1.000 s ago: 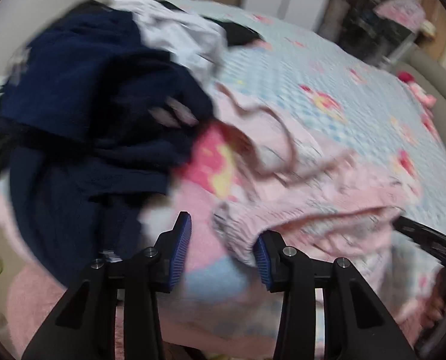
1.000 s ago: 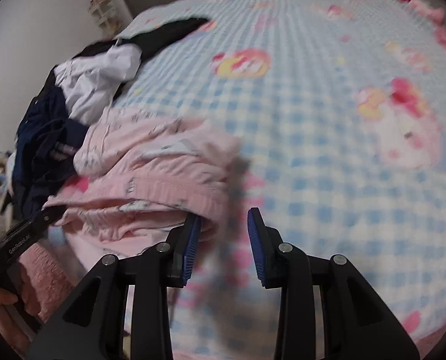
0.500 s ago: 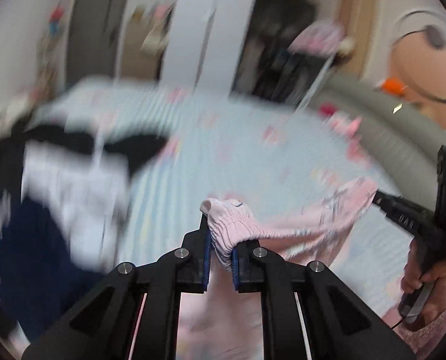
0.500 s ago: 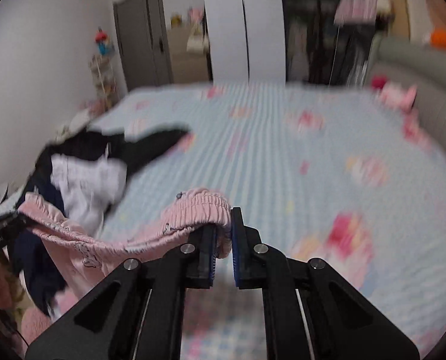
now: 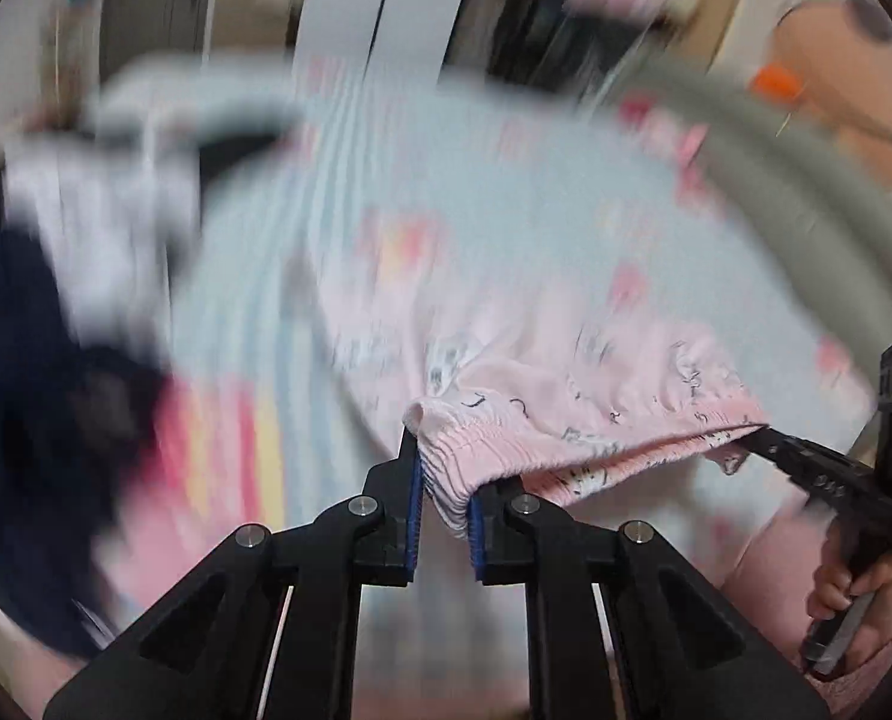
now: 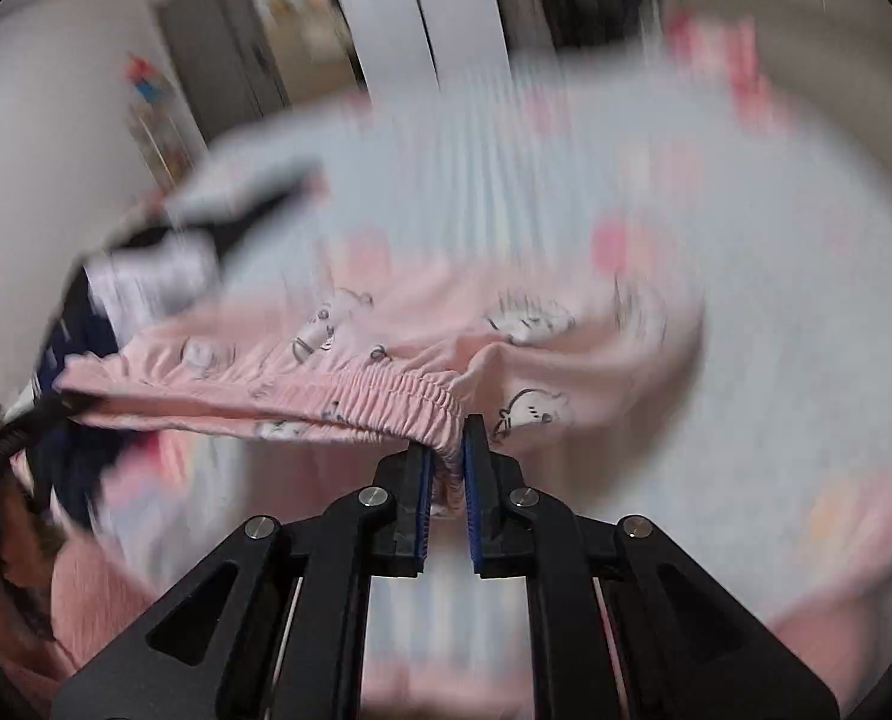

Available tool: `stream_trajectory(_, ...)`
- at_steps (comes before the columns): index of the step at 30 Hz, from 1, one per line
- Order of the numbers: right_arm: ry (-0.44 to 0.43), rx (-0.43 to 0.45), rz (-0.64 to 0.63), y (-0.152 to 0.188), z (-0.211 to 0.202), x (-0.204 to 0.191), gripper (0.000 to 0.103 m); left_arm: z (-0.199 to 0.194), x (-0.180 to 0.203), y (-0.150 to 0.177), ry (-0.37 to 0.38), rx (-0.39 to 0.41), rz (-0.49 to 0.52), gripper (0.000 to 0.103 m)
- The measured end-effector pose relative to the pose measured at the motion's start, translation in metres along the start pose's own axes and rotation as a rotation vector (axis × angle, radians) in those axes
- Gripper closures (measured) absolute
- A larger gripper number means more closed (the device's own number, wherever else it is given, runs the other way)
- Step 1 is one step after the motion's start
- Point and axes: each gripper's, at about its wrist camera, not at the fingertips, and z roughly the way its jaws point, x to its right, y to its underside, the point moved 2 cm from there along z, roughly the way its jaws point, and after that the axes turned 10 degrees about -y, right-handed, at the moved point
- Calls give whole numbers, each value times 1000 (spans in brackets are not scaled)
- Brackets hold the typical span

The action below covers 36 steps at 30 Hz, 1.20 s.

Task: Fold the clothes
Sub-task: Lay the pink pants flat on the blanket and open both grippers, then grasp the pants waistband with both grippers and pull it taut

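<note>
A pair of pink printed trousers [image 5: 572, 402] with an elastic waistband is held stretched in the air above the bed. My left gripper [image 5: 443, 498] is shut on one end of the waistband. My right gripper [image 6: 444, 468] is shut on the other end of the trousers [image 6: 386, 354]. The right gripper also shows at the right of the left wrist view [image 5: 764, 441]. The left gripper shows at the left edge of the right wrist view [image 6: 56, 408]. The legs trail forward over the bed. Both views are blurred by motion.
The bed has a blue checked sheet [image 5: 506, 192] with pink prints. A pile of dark blue, white and black clothes [image 5: 44, 312] lies at the left; it also shows in the right wrist view [image 6: 122, 288]. A grey headboard [image 5: 806, 192] curves on the right. Wardrobes stand behind.
Both grippers shut on the waistband of the pink trousers and lifted it off the pile. Since half a second ago the trousers have swung forward and lower over the bed.
</note>
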Motion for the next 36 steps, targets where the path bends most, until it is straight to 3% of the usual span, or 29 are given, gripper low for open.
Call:
stream_trajectory(3,20,-131,49,51,29,19,95,30,-2,45,-26,-102,39,88)
stream_trajectory(5,38,-157,31,66,34,20,95,30,-8,53,14,-119,10,87)
stream_trajectory(7,48,-150,2,66,30,19,95,21,-8,53,48,-102,-17,84)
stream_trajectory(11,67,-122,-38,56,22,8,94,-6,-4,43,79,5,5,74)
stream_trajectory(18,21,-133,-34,68,14,13,90,-3,0,42,57,13,54,71)
stream_trajectory(22,-33,-147,-16,75,7,14,90,-11,-3,46,167,35,-14,70)
stream_trajectory(24,-74,-143,-17,77,6,12,85,-21,-8,45,255,70,-71,55)
stream_trajectory(27,-138,-92,-12,70,-11,7,84,-29,-17,35,286,108,-126,54)
stream_trajectory(30,-112,-40,8,56,-13,9,84,-13,-17,22,199,81,-110,56)
stream_trajectory(33,-3,-61,20,45,8,18,84,15,-11,22,160,7,-97,59)
stream_trajectory(36,-19,-102,81,47,29,32,84,39,-7,33,115,-76,-82,62)
